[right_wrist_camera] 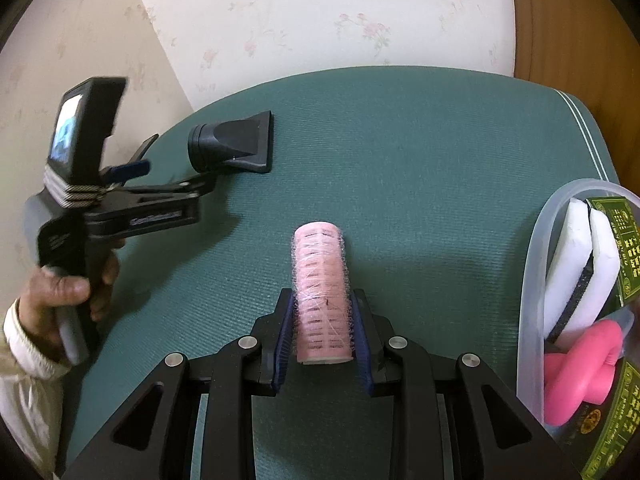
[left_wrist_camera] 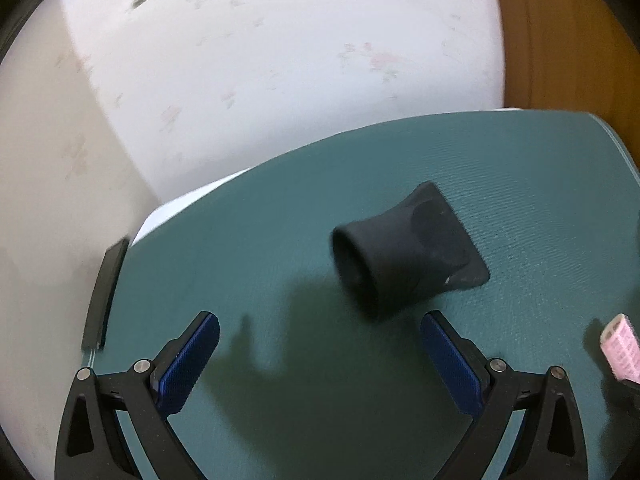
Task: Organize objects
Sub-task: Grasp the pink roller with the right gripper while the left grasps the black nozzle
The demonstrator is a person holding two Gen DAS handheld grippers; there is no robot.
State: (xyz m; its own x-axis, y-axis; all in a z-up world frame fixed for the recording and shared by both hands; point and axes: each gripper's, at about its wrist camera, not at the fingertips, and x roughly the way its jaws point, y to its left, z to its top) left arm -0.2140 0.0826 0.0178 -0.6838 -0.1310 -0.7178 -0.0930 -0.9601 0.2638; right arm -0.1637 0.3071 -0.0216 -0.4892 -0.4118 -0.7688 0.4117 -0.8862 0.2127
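A black hair-dryer nozzle (left_wrist_camera: 404,252) lies on the green mat (left_wrist_camera: 248,240), round end toward me. My left gripper (left_wrist_camera: 320,340) is open and empty, just short of the nozzle. In the right wrist view the nozzle (right_wrist_camera: 232,144) lies at the mat's far left, with the left gripper (right_wrist_camera: 176,156) next to it. My right gripper (right_wrist_camera: 322,320) is shut on a pink hair roller (right_wrist_camera: 320,288), held over the mat (right_wrist_camera: 420,152). The roller's edge shows in the left wrist view (left_wrist_camera: 622,348).
A clear plastic container (right_wrist_camera: 532,272) stands at the right edge of the mat, holding white sponges (right_wrist_camera: 576,264), a pink object (right_wrist_camera: 580,368) and green packets (right_wrist_camera: 612,216). Floral wallpaper and a brown wooden surface lie behind the mat.
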